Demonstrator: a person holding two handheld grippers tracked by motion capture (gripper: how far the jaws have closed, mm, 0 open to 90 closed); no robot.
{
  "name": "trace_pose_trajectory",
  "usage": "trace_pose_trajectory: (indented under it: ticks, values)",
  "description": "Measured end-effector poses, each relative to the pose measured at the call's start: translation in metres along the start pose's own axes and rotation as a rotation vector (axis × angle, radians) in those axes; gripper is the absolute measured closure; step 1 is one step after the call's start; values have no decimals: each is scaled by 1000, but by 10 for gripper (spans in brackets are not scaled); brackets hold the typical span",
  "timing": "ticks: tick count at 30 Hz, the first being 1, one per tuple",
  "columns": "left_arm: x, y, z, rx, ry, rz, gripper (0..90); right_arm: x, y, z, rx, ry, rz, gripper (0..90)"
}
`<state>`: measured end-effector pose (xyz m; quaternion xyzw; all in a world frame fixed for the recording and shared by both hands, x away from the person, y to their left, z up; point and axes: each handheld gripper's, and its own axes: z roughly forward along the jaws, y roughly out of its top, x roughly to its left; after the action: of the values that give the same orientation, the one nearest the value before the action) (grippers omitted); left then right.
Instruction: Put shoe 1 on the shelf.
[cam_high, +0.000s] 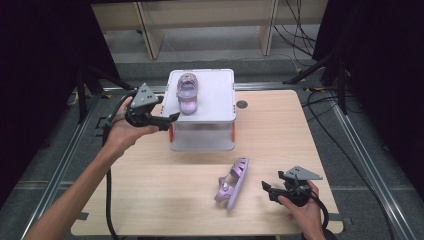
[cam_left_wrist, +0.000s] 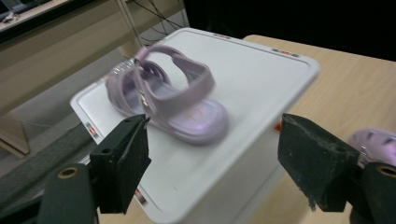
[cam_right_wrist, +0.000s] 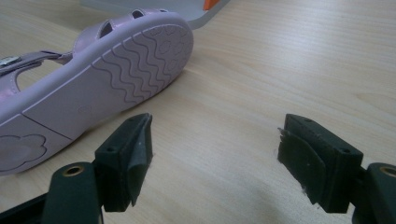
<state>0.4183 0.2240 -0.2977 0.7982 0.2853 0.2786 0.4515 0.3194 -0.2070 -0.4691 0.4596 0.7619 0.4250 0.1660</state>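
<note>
The left gripper (cam_high: 172, 118) hangs wide open and empty beside the box (cam_high: 220, 95), one sandal (cam_high: 187, 93) resting on its lid. The right gripper (cam_high: 265, 188), equally open and empty, should close squarely on the tipped sandal (cam_high: 233, 182) on the worktop (cam_high: 165, 200).

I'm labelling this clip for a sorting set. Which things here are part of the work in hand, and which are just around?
In the job:
sandal on the box
white lidded box
sandal on its side on the table
left gripper, open
right gripper, open

Just around:
wooden shelf frame
floor cables
</note>
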Motion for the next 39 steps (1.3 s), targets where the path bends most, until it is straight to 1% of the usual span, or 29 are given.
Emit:
trace_pose_trajectory:
  ticks: [2, 4, 5, 6, 7, 9, 10, 11, 13, 14, 15, 16, 17, 18, 19, 20, 23, 25, 28, 29, 31, 32, 33, 34, 35, 36, 37, 38, 39]
  values:
    - [-7, -12, -4, 10, -14, -7, 246, 2, 0, 0, 2, 1, 20, 256]
    - [-15, -26, -8, 15, -29, -6, 245, -1, 1, 1, -13, 3, -29, 256]
    - [-18, -33, -10, 21, -34, -6, 244, 1, 1, 0, -15, 6, -23, 254]
    - [-22, -41, -12, 18, -35, -10, 243, 0, 1, 1, -26, 15, -36, 252]
    - [-26, -48, -14, 24, -31, -3, 240, 1, 1, 1, -26, 22, -30, 252]
    - [-35, -65, -15, 17, -20, -14, 233, 3, 2, 1, -14, 23, -15, 250]
    - [-39, -74, -14, 7, -30, -17, 227, 4, 2, 1, -17, 26, -22, 250]
    - [-43, -83, -15, 18, -37, -21, 222, 5, 2, 2, -22, 32, -18, 250]
    - [-50, -101, -15, 27, -49, -45, 207, 4, 3, 3, -34, 24, -47, 250]
    - [-52, -107, -15, 33, -53, -49, 200, 6, 3, 2, -32, 35, -30, 250]
    - [-54, -113, -14, 39, -56, -53, 197, 6, 3, 3, -32, 37, -32, 250]
    - [-55, -119, -14, 35, -60, -34, 191, 6, 3, 4, -39, 50, -45, 250]
    - [-57, -123, -15, 41, -57, -34, 187, 6, 3, 3, -36, 35, -46, 250]
    - [-58, -128, -16, 42, -52, -28, 186, 7, 3, 4, -40, 57, -36, 250]
    - [-59, -132, -16, 27, -52, -36, 186, 7, 3, 6, -52, 46, -45, 250]
    - [-59, -135, -18, 37, -48, -33, 186, 7, 3, 4, -43, 31, -44, 250]
    - [-63, -146, -19, 22, -49, -54, 184, 8, 3, 2, -28, 30, -47, 250]
    - [-64, -155, -20, 37, -53, -54, 182, 8, 3, 2, -35, 37, -50, 250]
    - [-68, -170, -19, 33, -32, -80, 182, 9, 3, 2, -44, 35, -50, 250]
    - [-71, -177, -19, 53, -4, -63, 182, 9, 4, 0, -39, 37, -52, 250]
    - [-76, -186, -18, 77, -12, -61, 182, 10, 4, 1, -43, 48, -48, 251]
    - [-79, -190, -18, 101, -33, -56, 182, 11, 5, -1, -46, 44, -51, 250]
    - [-79, -191, -19, 111, -32, -35, 183, 13, 5, -2, -53, 51, -43, 251]
    - [-79, -191, -19, 112, -31, -37, 183, 14, 6, -2, -61, 46, -54, 251]
    - [-79, -191, -20, 101, -33, -58, 183, 14, 6, -2, -61, 49, -70, 251]
    - [-79, -190, -21, 87, -27, -81, 183, 17, 6, -1, -53, 74, -47, 251]
    - [-76, -190, -24, 92, -14, -58, 183, 18, 6, -1, -51, 64, -58, 251]
    - [-78, -191, -27, 71, -13, -96, 183, 20, 6, -2, -45, 62, -62, 251]
    - [-79, -193, -30, 66, -9, -96, 182, 20, 6, -1, -45, 64, -71, 251]
